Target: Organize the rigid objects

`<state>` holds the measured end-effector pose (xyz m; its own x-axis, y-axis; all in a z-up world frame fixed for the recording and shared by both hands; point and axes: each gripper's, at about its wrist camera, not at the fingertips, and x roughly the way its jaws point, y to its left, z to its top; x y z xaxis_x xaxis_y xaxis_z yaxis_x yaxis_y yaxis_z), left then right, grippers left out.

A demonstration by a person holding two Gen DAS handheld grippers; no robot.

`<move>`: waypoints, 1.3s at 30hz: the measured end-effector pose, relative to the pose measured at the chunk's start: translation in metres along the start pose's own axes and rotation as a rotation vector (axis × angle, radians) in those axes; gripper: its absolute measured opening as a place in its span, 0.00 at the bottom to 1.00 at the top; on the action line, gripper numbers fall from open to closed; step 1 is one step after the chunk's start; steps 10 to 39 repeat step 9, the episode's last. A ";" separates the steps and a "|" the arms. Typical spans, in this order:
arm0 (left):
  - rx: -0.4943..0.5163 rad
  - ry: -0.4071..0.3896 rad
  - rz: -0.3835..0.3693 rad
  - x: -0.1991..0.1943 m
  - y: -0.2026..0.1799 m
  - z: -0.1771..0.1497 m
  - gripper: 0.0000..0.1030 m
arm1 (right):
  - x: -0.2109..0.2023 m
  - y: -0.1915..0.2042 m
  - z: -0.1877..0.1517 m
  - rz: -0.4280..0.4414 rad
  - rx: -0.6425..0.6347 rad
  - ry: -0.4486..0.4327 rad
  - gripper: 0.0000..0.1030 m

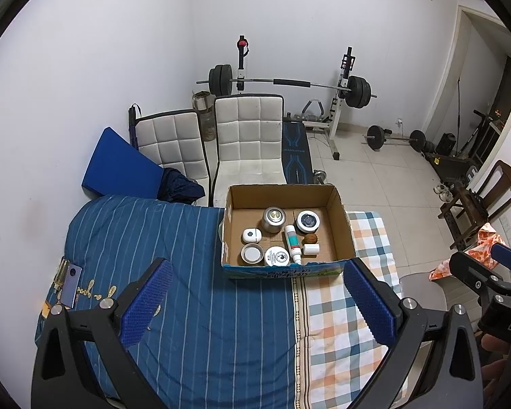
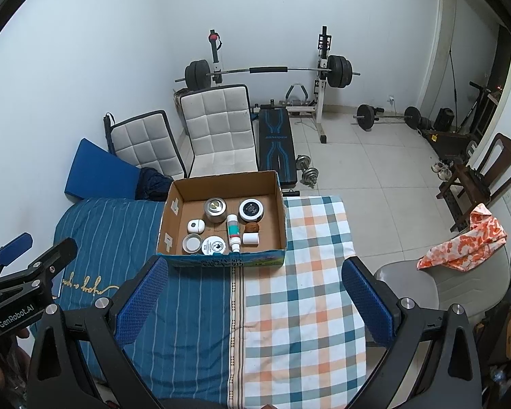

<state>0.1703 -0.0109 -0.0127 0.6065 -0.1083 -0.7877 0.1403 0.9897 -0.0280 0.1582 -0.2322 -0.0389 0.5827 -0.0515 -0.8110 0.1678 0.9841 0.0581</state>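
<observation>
An open cardboard box stands on the bed's far end. It holds a metal tin, a black-lidded jar, a white tube with a teal band, a brown walnut, small white containers and round lids. My left gripper is open and empty, held above the blue striped cover, short of the box. My right gripper is open and empty above the checked cover, also short of the box.
A small glass bottle and a purple card lie on the blue cover at the left. Two white padded chairs stand behind the bed. A weight bench and barbell rack are beyond. A grey chair with an orange cloth is at the right.
</observation>
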 end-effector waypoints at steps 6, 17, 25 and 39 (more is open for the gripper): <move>-0.003 -0.006 -0.003 -0.002 0.000 0.000 1.00 | -0.001 0.000 -0.001 -0.004 0.007 0.000 1.00; -0.005 -0.007 -0.002 -0.003 0.000 -0.001 1.00 | -0.001 0.000 -0.002 -0.006 0.008 -0.001 1.00; -0.005 -0.007 -0.002 -0.003 0.000 -0.001 1.00 | -0.001 0.000 -0.002 -0.006 0.008 -0.001 1.00; -0.005 -0.007 -0.002 -0.003 0.000 -0.001 1.00 | -0.001 0.000 -0.002 -0.006 0.008 -0.001 1.00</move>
